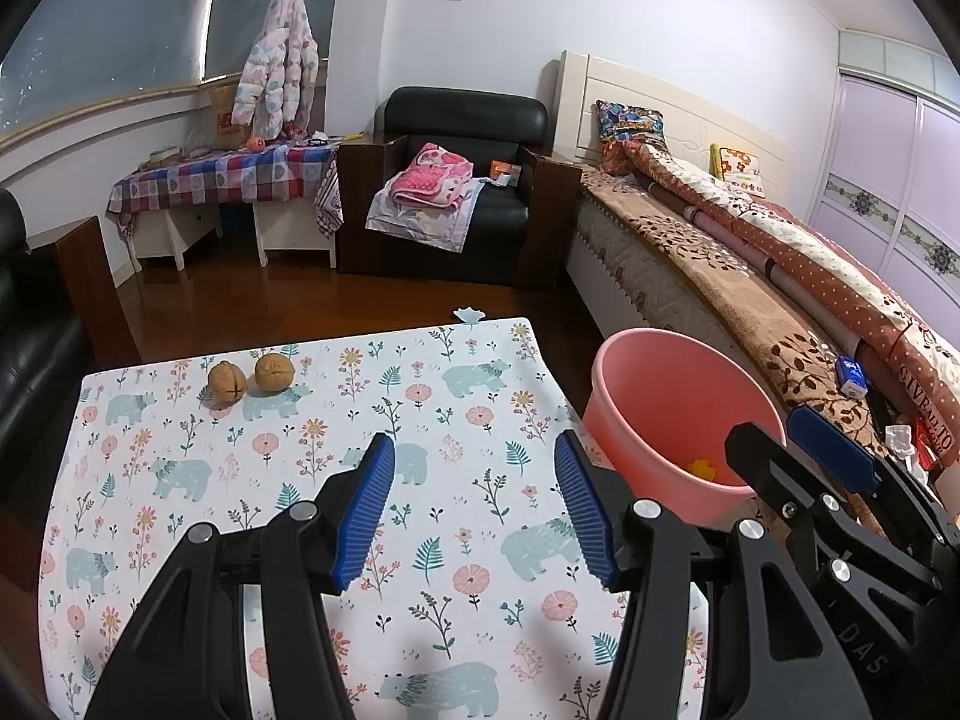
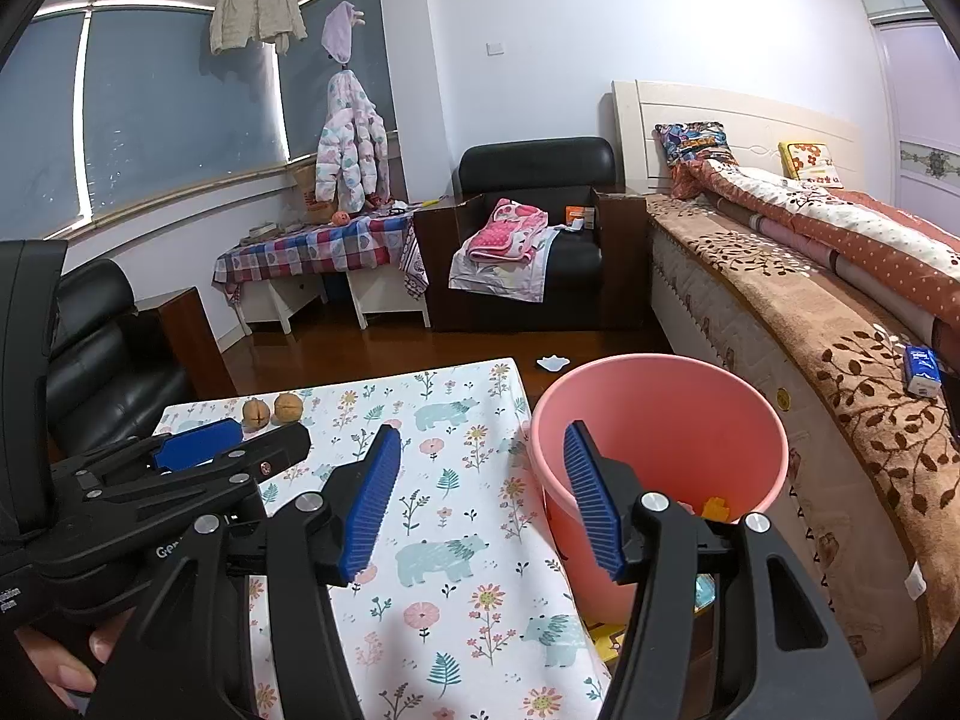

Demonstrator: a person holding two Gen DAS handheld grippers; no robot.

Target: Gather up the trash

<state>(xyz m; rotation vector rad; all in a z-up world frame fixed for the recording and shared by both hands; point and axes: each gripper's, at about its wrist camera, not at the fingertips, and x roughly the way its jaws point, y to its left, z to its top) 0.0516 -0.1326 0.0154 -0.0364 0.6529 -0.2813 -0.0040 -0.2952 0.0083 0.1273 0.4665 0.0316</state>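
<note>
**Two walnuts left, both grippers empty**

While both tools hover over the floral cloth, nothing is gripped. Left hand-held gripper [image 1: 474, 510]: jaws apart, empty, aimed across the counter [image 1: 420, 600]. Right hand-held gripper [image 2: 480, 501]: jaws apart, empty, sitting at the counter's right edge with one finger in front of the pink bucket [image 2: 660, 396].

Trash remaining, by my reading: two walnuts [image 1: 251, 377] at the far left of the counter, side by side, nearly touching. Round, tan, hard-shelled, each with a dark seam across the face. Bucket stands just off the counter's right side, beside the bed [image 1: 720, 276]; something yellow lies at its bottom.

Advice for the pick: take one nut at a time, probably with the left tool, which is nearer. Centre the pads on the widest part; a round shell will likely squirt out if pinched off-centre. Approach the outer nut first so the neighbour isn't knocked rolling.
</note>
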